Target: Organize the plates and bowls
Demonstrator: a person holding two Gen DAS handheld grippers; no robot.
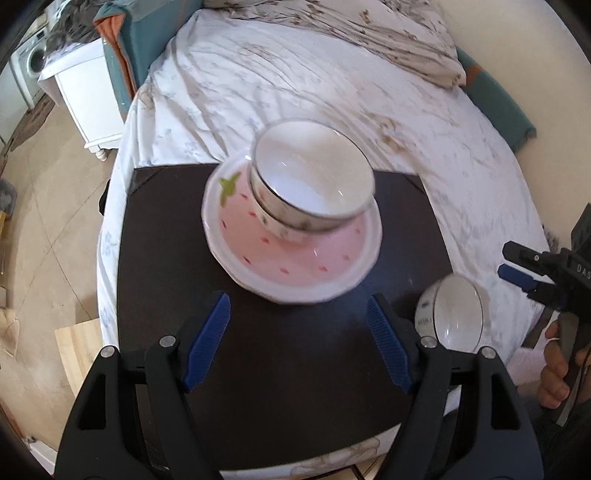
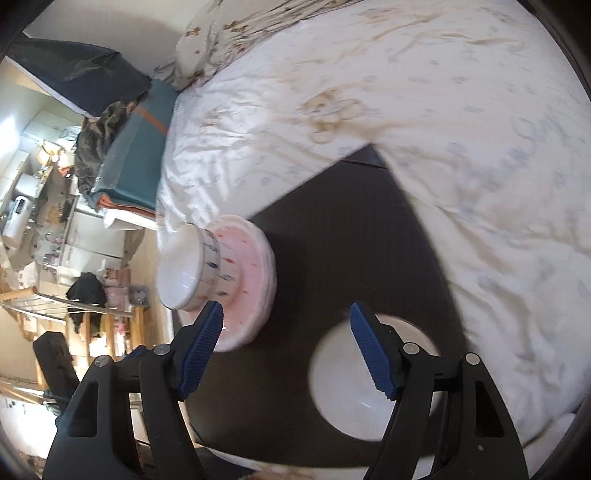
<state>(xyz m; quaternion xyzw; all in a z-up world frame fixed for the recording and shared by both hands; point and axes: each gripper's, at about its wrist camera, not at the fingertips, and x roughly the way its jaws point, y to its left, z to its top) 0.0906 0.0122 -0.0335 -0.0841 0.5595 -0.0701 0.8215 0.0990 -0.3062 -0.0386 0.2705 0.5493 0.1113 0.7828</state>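
Note:
A dark board lies on a bed. On it stands a pink strawberry-pattern plate with stacked white bowls nested on it. A third white bowl sits at the board's right edge. My left gripper is open and empty, just in front of the plate. My right gripper is seen from the side near the lone bowl. In the right wrist view the right gripper is open and empty, above the lone bowl, with the plate and stack to its left.
The bed's white floral sheet surrounds the board. A pillow lies at the back. A white nightstand stands left of the bed, on a tiled floor. A teal headboard cushion is at the far side.

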